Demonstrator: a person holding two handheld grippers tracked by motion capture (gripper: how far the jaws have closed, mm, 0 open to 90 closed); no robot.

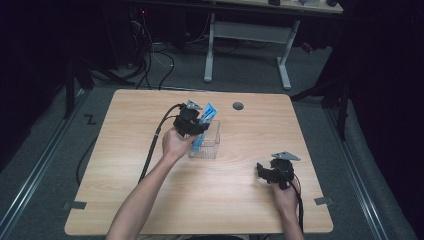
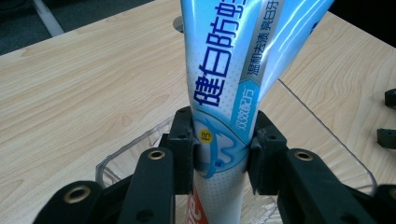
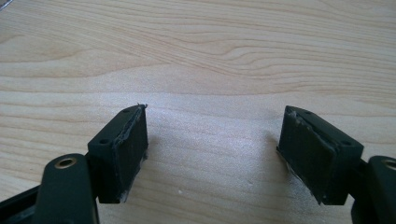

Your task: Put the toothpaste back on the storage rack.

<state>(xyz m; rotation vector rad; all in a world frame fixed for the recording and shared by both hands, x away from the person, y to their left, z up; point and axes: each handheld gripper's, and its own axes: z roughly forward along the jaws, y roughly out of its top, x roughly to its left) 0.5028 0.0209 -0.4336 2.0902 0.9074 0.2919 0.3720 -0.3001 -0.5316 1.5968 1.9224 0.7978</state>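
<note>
Nearest the person, the right gripper (image 1: 266, 171) rests on the pale wooden table (image 1: 125, 165) with jaws wide apart, while farther off the left gripper (image 2: 219, 144) clamps a blue-and-white toothpaste tube (image 2: 224, 79) upright in the clear plastic box (image 1: 214, 136).

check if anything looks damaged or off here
The pads on the right gripper look worn, with frayed, chipped edges. Otherwise nothing stands out: the left gripper clamps the toothpaste tube over the clear bin.
</note>
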